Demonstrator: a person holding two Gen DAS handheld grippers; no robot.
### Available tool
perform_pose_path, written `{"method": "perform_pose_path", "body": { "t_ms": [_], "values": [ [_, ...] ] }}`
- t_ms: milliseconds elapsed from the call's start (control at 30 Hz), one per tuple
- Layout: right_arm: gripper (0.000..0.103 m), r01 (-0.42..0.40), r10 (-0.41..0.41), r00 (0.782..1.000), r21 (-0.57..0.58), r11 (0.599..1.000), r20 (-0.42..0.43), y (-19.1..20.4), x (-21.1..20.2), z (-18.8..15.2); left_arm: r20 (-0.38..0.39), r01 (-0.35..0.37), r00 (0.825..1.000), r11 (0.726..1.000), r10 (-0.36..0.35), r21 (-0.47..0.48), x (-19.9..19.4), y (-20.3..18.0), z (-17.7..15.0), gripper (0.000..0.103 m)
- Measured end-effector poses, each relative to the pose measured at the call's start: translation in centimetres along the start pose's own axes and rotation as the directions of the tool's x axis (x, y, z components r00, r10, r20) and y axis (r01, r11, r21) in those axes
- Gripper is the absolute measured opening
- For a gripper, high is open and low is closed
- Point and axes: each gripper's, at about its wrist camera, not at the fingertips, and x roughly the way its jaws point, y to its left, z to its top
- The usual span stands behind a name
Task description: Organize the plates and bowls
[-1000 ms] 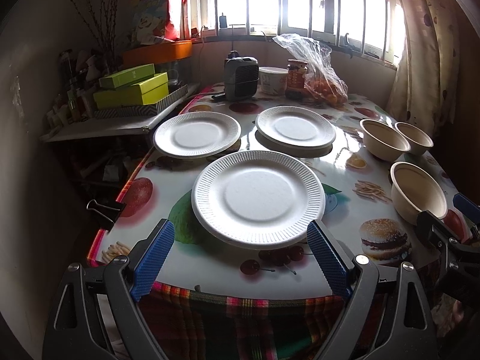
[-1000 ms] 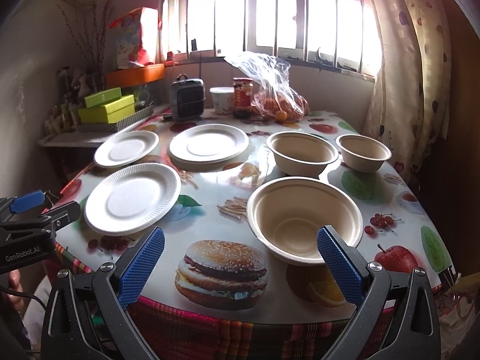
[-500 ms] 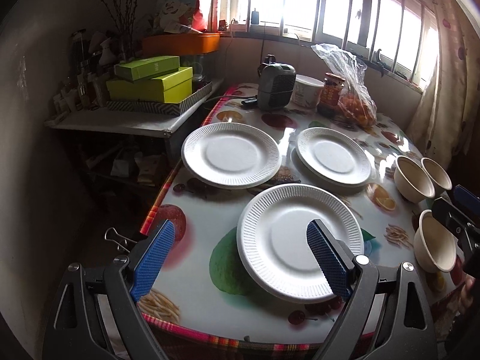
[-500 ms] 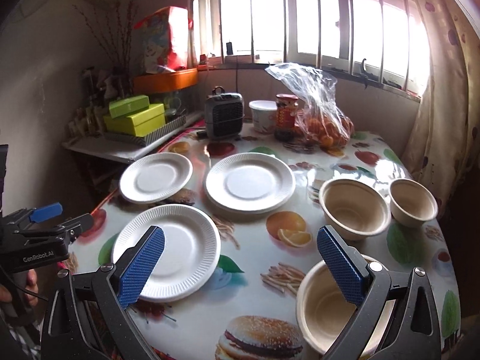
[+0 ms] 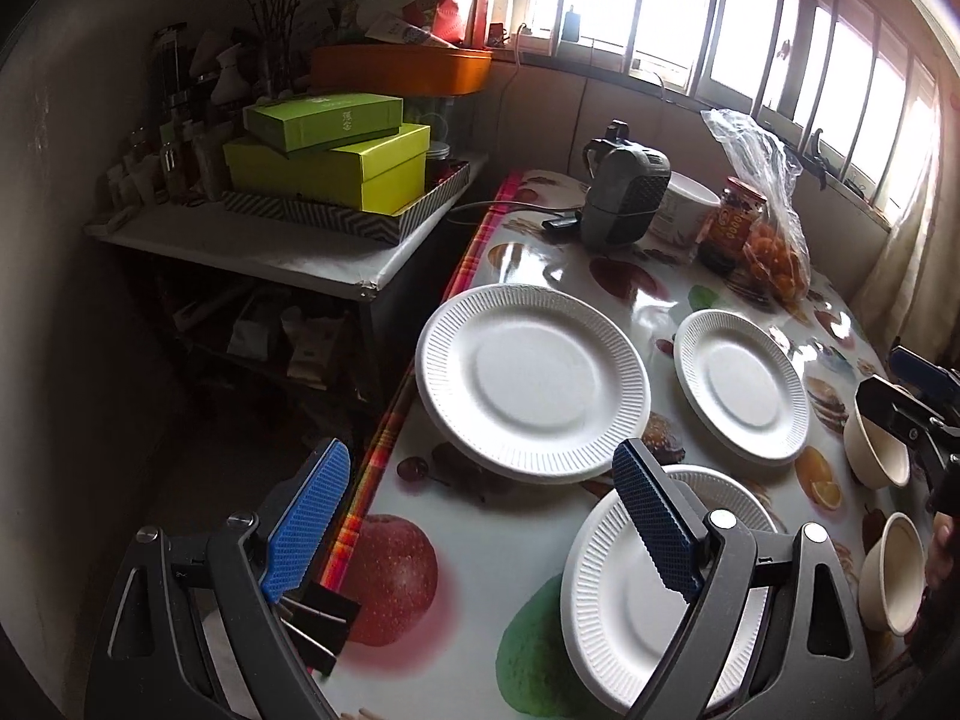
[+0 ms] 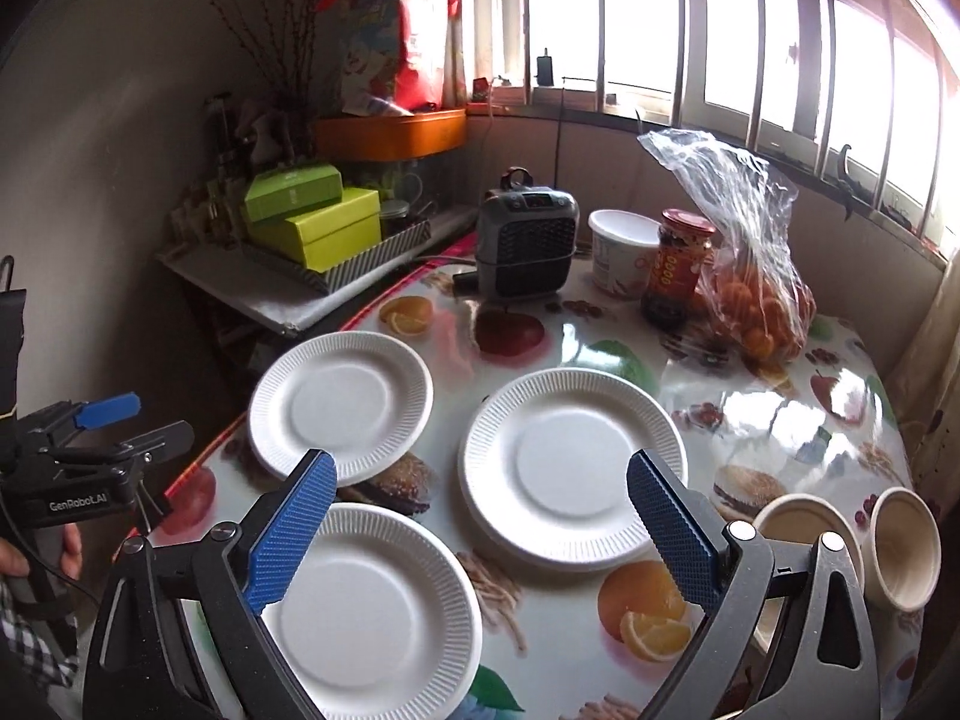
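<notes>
Both our claws have lifted and swung leftward since a second ago, so our wide, empty left claw now faces the far-left plate at 12 o'clock on the table, nearer it than our wide, empty right claw.

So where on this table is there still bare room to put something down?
Bare cloth shows on the right, between the far right plate, the bag of oranges and the bowls. Another patch lies between the plates and the heater. The window end is crowded with tub and jar.
</notes>
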Motion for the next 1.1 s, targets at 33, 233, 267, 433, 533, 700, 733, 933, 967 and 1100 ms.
{"method": "perform_pose_path", "body": {
  "t_ms": [33, 233, 267, 433, 533, 700, 733, 933, 967, 1100],
  "values": [
    [0.099, -0.007, 0.007, 1.0, -0.013, 1.0, -0.012, 0.2, 0.7, 0.4, -0.007, -0.004, 1.0, 1.0, 0.004, -0.005, 0.4, 0.3, 0.3, 0.089],
    [0.088, -0.069, 0.062, 0.994, -0.076, 0.995, -0.09, 1.0, 6.0, 2.2, -0.032, -0.004, 0.999, 1.0, 0.003, -0.028, 3.1, 1.7, 2.2, 0.081],
    [0.087, -0.077, 0.068, 0.992, -0.077, 0.994, -0.106, 1.0, 6.9, 2.4, -0.044, -0.012, 0.999, 0.999, 0.01, -0.038, 3.6, 2.0, 2.4, 0.081],
    [0.081, -0.123, 0.108, 0.98, -0.082, 0.989, -0.166, 1.5, 10.8, 3.0, -0.07, -0.025, 0.997, 0.997, 0.021, -0.068, 5.7, 3.2, 3.1, 0.079],
    [0.078, -0.14, 0.122, 0.972, -0.079, 0.987, -0.199, 1.6, 12.9, 3.0, -0.092, -0.021, 0.996, 0.997, 0.014, -0.072, 6.8, 3.5, 3.4, 0.072],
    [0.067, -0.174, 0.158, 0.956, -0.042, 0.984, -0.246, 1.3, 15.7, 2.9, -0.131, -0.015, 0.991, 0.996, 0.003, -0.092, 8.7, 3.9, 3.5, 0.063],
    [0.062, -0.179, 0.165, 0.952, -0.034, 0.983, -0.256, 1.2, 16.1, 2.9, -0.134, -0.015, 0.991, 0.996, 0.003, -0.09, 9.0, 3.9, 3.5, 0.062],
    [0.055, -0.221, 0.208, 0.937, -0.013, 0.975, -0.28, 1.4, 17.6, 2.6, -0.147, -0.009, 0.989, 0.995, -0.005, -0.1, 10.1, 4.1, 3.6, 0.055],
    [0.054, -0.224, 0.212, 0.935, -0.011, 0.974, -0.283, 1.4, 17.9, 2.6, -0.151, -0.01, 0.989, 0.995, -0.006, -0.103, 10.3, 4.1, 3.6, 0.055],
    [0.047, -0.242, 0.232, 0.927, 0.004, 0.97, -0.295, 1.3, 18.8, 2.5, -0.168, -0.004, 0.986, 0.993, -0.015, -0.114, 10.9, 4.3, 3.7, 0.047]
  ]
}}
